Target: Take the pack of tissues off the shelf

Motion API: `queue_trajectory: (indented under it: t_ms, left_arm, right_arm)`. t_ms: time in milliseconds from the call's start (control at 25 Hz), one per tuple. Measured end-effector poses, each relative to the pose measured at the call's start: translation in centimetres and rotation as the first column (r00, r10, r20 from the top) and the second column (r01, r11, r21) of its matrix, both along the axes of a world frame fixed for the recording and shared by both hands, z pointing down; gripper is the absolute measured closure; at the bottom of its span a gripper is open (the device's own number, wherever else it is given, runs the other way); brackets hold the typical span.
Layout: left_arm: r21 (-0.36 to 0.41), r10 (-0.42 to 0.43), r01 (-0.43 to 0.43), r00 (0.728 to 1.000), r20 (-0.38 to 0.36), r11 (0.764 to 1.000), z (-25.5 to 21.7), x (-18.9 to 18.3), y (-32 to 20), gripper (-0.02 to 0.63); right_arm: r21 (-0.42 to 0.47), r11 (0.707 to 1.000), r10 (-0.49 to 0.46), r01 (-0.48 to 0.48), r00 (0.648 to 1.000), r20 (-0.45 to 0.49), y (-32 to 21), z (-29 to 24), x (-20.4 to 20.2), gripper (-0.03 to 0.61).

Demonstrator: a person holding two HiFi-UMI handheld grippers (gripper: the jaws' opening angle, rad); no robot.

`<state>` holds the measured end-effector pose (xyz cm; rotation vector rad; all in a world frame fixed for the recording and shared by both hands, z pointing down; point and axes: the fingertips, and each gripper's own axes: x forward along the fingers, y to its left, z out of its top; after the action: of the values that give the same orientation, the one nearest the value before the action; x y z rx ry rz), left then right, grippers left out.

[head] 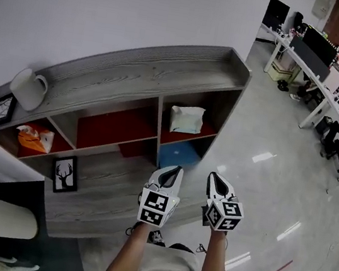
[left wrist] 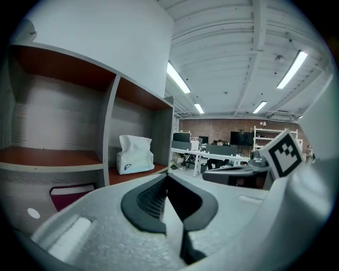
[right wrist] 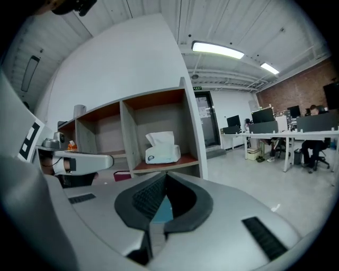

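Roughly level, left gripper [head: 173,170] beside right gripper [head: 217,178].

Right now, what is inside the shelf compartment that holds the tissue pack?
Only the pack of tissues, upright on the compartment's red-brown floor, a tissue sticking out on top. The space right behind the pack is covered by it.

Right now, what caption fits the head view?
Left gripper and right gripper, both shut, face the shelf holding the pack of tissues.
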<state>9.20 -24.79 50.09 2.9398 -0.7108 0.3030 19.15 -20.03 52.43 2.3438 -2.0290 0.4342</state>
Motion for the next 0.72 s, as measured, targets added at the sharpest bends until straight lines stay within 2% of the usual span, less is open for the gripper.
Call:
queue_trajectory:
  t_ms: [200,320,560,720]
  left_arm:
    - [-0.013,-0.029,0.029,1.0,0.0,0.999,0.1,-0.6,-1.3,0.605]
    - [-0.016,-0.028,0.028,0.999,0.02,0.999,0.8,-0.7,-1.2,0.604]
    - [-0.044,-0.079,0.08,0.996,0.035,0.996,2.0,-1.3,-2.3,0.604]
    - [-0.056,-0.135,0.136,0.991,0.025,0.989,1.7,-1.5,-3.7,0.604]
  right_arm:
    - [0.029,1.0,-0.003,0.002,1.0,0.023,-3.2,-0.3,-0.2,0.563]
    - [0.021,1.0,-0.002,0.001,0.999,0.039,-3.7,0.3,-0.2,0.563]
    - [0.008,1.0,-0.018,0.017,0.998,0.066,-5.0,1.3,0.1,0.563]
    - [0.011,0.997,-0.072,0.071,0.995,0.063,-6.5,1.2,0.1,0.563]
